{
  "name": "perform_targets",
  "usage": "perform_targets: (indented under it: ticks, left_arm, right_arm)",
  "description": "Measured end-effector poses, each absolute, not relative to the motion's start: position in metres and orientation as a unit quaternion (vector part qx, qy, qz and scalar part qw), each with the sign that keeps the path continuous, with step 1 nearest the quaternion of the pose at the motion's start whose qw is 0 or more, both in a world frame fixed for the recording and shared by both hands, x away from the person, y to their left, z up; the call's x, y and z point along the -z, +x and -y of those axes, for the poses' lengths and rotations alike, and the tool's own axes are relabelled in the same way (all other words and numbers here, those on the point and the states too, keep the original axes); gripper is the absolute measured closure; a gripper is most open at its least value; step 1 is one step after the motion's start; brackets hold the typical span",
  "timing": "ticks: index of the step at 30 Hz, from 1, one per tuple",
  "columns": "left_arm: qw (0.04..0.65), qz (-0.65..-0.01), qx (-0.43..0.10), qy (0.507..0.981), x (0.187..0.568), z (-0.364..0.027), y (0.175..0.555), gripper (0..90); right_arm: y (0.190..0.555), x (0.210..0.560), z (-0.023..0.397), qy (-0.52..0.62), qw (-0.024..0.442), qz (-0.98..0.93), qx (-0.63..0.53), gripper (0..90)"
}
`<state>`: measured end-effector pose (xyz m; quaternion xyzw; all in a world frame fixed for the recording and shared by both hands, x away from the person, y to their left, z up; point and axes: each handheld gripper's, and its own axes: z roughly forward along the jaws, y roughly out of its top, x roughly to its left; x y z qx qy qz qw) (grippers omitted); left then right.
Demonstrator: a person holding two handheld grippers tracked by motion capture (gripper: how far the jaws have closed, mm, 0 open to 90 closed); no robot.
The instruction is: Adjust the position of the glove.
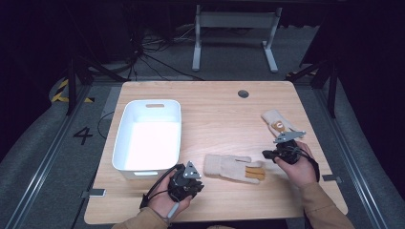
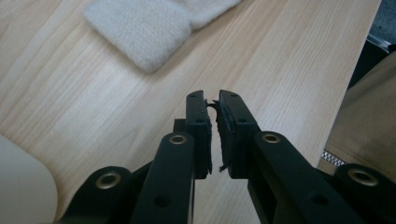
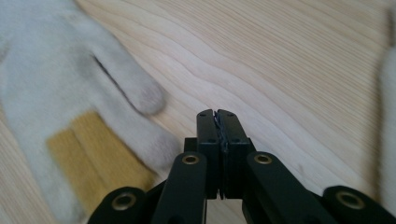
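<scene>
Both hand-held grippers are closed on nothing: the left hand-held gripper (image 1: 187, 180) hangs near the cuff of the near glove (image 1: 233, 168) on the desk (image 1: 215, 114), the right hand-held gripper (image 1: 285, 149) between that glove and the far glove (image 1: 277, 122). The white bin (image 1: 148, 135) stands to the left. With jaws together, a reach would likely only push the soft glove along the wood rather than pinch it.

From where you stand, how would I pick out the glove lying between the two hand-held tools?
Start at the big white bin on the left half of the wooden table. Just right of its near corner, a cream knitted glove lies flat between the left gripper and right gripper. Unlike the other glove farther back on the right, its mustard-yellow fingers point right.
</scene>
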<state>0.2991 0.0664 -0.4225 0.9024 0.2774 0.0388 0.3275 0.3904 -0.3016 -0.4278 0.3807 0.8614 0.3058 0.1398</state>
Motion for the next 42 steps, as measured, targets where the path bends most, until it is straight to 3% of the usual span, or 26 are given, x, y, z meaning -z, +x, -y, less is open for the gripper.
perform_targets:
  ticks: [11, 30, 42]
  left_arm:
    - [0.362, -0.284, -0.014, 0.888, 0.429, -0.089, 0.296, 81.8]
    - [0.368, -0.268, -0.004, 0.89, 0.427, -0.086, 0.296, 76.1]
    - [0.373, -0.262, -0.008, 0.89, 0.422, -0.09, 0.295, 71.5]
  right_arm:
    - [0.343, 0.435, 0.341, 0.403, 0.137, -0.853, -0.303, 89.2]
    - [0.359, 0.429, 0.317, 0.385, 0.131, -0.852, -0.33, 89.1]
    - [0.386, 0.418, 0.332, 0.425, 0.154, -0.831, -0.324, 81.7]
